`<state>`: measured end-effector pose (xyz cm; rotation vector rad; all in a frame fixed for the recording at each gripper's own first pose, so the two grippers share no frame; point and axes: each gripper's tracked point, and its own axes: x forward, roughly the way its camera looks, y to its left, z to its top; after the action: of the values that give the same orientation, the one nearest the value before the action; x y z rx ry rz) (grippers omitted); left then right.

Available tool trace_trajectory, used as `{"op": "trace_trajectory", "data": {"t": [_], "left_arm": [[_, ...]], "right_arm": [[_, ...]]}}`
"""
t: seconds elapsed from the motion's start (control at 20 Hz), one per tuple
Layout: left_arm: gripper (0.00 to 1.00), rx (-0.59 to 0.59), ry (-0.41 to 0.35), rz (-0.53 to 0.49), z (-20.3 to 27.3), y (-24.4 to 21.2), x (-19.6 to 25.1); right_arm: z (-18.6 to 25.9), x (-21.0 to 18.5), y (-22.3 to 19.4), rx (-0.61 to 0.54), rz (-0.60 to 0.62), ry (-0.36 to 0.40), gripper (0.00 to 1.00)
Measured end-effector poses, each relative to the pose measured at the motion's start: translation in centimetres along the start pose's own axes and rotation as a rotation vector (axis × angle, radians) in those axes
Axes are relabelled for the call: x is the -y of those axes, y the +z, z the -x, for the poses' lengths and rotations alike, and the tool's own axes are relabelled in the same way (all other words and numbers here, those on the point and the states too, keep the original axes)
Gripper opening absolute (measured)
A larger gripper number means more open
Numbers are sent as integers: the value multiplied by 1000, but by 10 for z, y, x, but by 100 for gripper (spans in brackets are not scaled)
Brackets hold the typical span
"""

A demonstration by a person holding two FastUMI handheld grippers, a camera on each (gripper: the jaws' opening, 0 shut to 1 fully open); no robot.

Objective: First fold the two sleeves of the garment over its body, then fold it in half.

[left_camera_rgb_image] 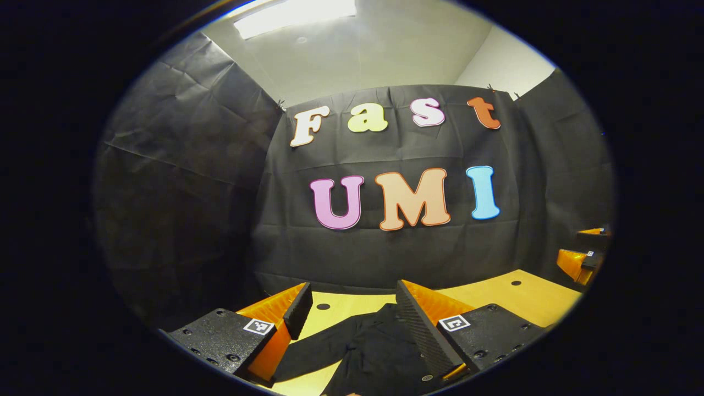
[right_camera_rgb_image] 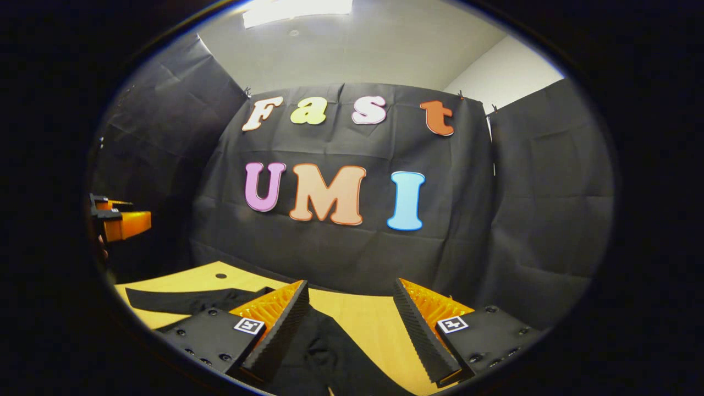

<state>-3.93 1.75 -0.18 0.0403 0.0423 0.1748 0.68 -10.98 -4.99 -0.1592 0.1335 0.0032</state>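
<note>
In the left gripper view, the left gripper (left_camera_rgb_image: 352,319) stands with its jaws spread wide, grasping nothing. Between and below its fingers lies the garment (left_camera_rgb_image: 374,352), a dark piece spread flat on the table (left_camera_rgb_image: 522,297). One sleeve (left_camera_rgb_image: 319,349) runs out to the left of the body, lying straight on the wood and passing under the near finger on that side. The garment's upper edge sits close to the finger on the other side. The table is light wood with small dark holes in it. Farther off at the edge of the table, the right gripper shows in part.

In the right gripper view, the right gripper (right_camera_rgb_image: 352,316) is likewise released, its jaws wide apart and holding nothing. The garment (right_camera_rgb_image: 324,352) lies beneath its fingers, mostly under the one on the view's left, with bare table (right_camera_rgb_image: 374,324) between the jaws. A sleeve (right_camera_rgb_image: 187,300) stretches flat across the wood toward the far left. Beyond it, raised above the table, the left gripper (right_camera_rgb_image: 124,220) hangs in the air; its state cannot be told from here.

Behind the table hangs the black cloth wall (left_camera_rgb_image: 181,181), and above it a ceiling light (left_camera_rgb_image: 297,14).
</note>
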Motion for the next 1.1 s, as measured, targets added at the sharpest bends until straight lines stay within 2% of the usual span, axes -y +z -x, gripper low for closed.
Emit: {"op": "trace_trajectory", "data": {"t": [0.2, 0.65, 0.7, 0.85, 1.1], "left_arm": [[98, -7, 1, -13, 3, -2, 9], [98, -37, 14, -24, 12, -11, 32], [93, -41, 15, -25, 13, -13, 36], [93, -52, 22, -29, 17, -16, 45], [93, -71, 38, -40, 24, -21, 60]], "right_arm": [[-1, 25, -40, -100, 26, 4, 98], [13, 68, -158, -401, 128, 44, 98], [15, 73, -170, -433, 134, 51, 98], [21, 84, -205, -529, 145, 72, 100], [45, 95, -272, -765, 157, 131, 99]]}}
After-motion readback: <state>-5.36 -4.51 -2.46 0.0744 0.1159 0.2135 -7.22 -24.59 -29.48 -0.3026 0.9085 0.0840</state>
